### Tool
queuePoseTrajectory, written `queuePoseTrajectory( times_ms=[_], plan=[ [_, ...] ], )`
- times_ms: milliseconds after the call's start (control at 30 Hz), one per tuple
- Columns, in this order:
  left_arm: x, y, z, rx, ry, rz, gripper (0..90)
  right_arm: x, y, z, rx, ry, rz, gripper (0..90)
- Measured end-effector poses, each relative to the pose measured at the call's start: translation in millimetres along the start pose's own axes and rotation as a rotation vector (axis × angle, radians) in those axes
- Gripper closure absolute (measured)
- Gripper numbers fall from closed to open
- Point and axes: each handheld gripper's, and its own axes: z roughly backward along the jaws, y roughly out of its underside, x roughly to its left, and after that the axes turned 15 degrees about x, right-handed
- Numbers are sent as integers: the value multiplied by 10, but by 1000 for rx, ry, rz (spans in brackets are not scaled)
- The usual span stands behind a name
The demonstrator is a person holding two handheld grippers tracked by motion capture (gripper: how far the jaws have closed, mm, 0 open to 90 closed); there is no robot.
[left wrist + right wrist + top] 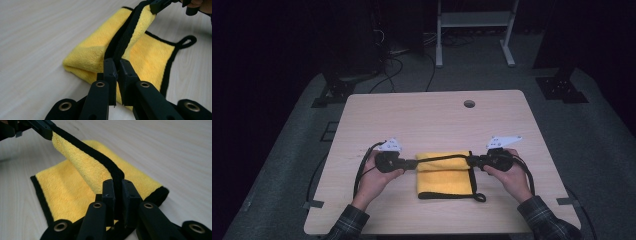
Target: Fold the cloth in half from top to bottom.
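From the high view I have the yellow cloth lying on the table, nearer its front edge than its back and about midway between the left and right edges. My left gripper and right gripper each pinch one end of the cloth's black-trimmed edge, which runs taut between them just above the folded layers. A hanging loop sticks out at the cloth's front right corner. If I pull my hands further apart here, I judge the trim could slide out of one grip, or the whole cloth could drag toward the front edge.

In the left gripper view, the jaws are clenched on the black hem, with the yellow cloth spread beyond them and a doubled fold bulging on the left. The bite looks shallow, mostly on the border. A sudden lift could strip it free, and that flap would drop crooked.

In the right gripper view, the jaws are likewise clamped on the hem, the lifted flap arching toward the other gripper. If one hand leads the other, I expect the flap to twist and land askew on the lower layer.
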Motion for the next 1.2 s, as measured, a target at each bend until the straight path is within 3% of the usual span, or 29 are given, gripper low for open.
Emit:
queuePoseTrajectory(
  times_ms=[333, 567, 733, 933, 1200],
  plan=[
    [-163, 209, -75, 55, 41, -6, 850, 206, 244, -22, 46, -33, 7, 794],
    [-209, 297, -197, 117, 49, -11, 833, 225, 371, -113, 121, -35, 16, 730],
    [-252, 307, -57, 75, 76, -14, 729, 244, 379, 22, 81, -69, 6, 653],
    [-268, 236, 116, -1, 64, -24, 717, 239, 361, 206, -1, -58, 0, 672],
    [-143, 43, -36, -53, 33, -6, 767, 205, 250, 22, 36, -38, 9, 737]
  ],
)
